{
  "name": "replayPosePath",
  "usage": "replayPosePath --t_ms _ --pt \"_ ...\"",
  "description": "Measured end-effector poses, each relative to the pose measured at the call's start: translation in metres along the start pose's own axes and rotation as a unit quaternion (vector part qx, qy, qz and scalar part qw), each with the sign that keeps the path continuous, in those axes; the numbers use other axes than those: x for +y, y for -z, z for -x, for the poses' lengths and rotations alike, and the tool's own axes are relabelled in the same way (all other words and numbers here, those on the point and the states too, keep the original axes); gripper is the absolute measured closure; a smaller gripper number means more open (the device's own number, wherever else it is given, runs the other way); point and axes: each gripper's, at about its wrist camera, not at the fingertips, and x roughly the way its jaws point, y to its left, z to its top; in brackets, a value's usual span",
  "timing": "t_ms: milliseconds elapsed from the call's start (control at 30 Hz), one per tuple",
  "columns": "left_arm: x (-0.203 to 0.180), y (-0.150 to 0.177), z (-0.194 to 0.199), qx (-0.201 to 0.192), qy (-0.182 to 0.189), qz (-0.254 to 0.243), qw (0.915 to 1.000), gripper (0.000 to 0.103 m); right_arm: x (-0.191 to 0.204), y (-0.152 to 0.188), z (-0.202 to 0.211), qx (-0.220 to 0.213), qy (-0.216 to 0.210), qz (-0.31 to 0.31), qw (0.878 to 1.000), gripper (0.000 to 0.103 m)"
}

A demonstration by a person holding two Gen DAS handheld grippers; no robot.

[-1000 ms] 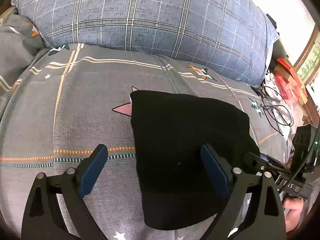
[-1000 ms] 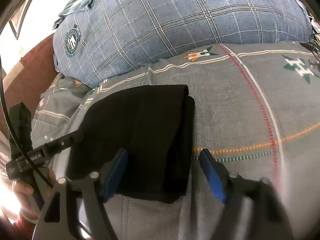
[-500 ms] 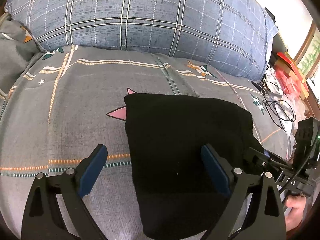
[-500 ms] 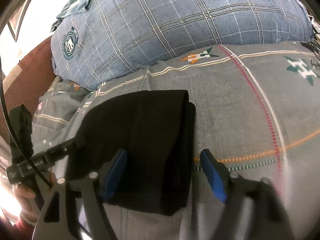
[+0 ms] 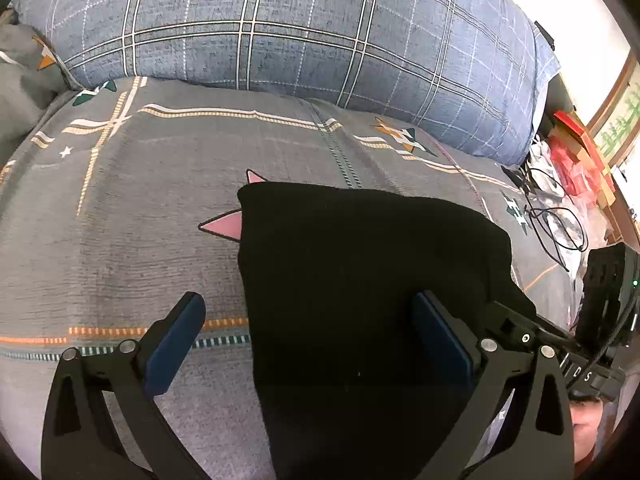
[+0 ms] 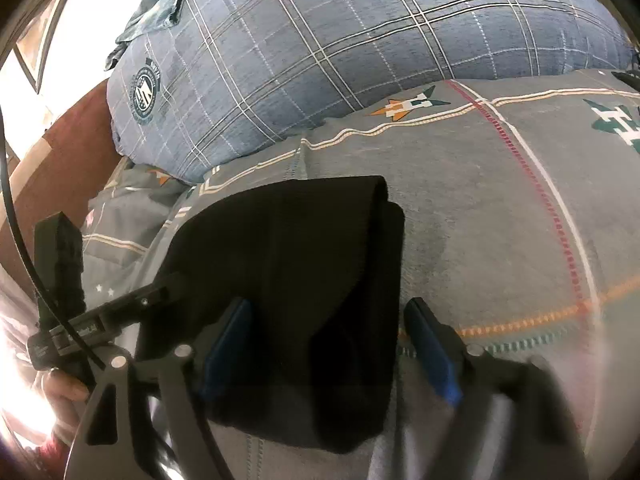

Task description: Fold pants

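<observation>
The black pants (image 5: 360,280) lie folded into a compact rectangle on the grey patterned bedspread (image 5: 140,220). They also show in the right wrist view (image 6: 304,280), with a folded layer on top. My left gripper (image 5: 308,340) is open and empty, hovering over the near left edge of the pants. My right gripper (image 6: 328,344) is open and empty, its jaws astride the near right edge of the pants. Each gripper shows at the side of the other's view: the right one (image 5: 560,344) and the left one (image 6: 100,320).
A large blue plaid pillow (image 5: 300,40) lies across the far side of the bed, also in the right wrist view (image 6: 340,52). Cables and red packets (image 5: 568,184) lie at the right edge. A brown headboard (image 6: 60,160) stands at the left.
Both grippers have drawn back a little and risen from the pants, staying open. The folded pants have not moved.
</observation>
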Motion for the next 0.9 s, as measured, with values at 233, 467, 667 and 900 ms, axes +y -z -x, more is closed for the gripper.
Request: replayPosePath --t_ms 233,467,667,900 --pt "0.003 0.001 -0.004 -0.002 0.011 0.012 0.9999 0.0 0.01 0.002 -0.005 -0.011 0.013 0.008 1.0 0.022" --pt "-0.009 0.006 0.005 -0.026 0.038 -0.008 0.9989 0.034 0.016 0.005 0.009 -0.029 0.023 0.032 0.999 0.063" --pt "-0.006 -0.008 0.029 -0.033 0.051 -0.018 0.998 0.059 0.042 -0.004 0.032 -0.047 0.01 0.065 0.997 0.071" --pt "0.026 -0.05 0.06 -0.074 0.023 -0.012 0.9969 0.059 0.087 -0.046 0.02 -0.07 -0.027 0.105 0.992 0.071"
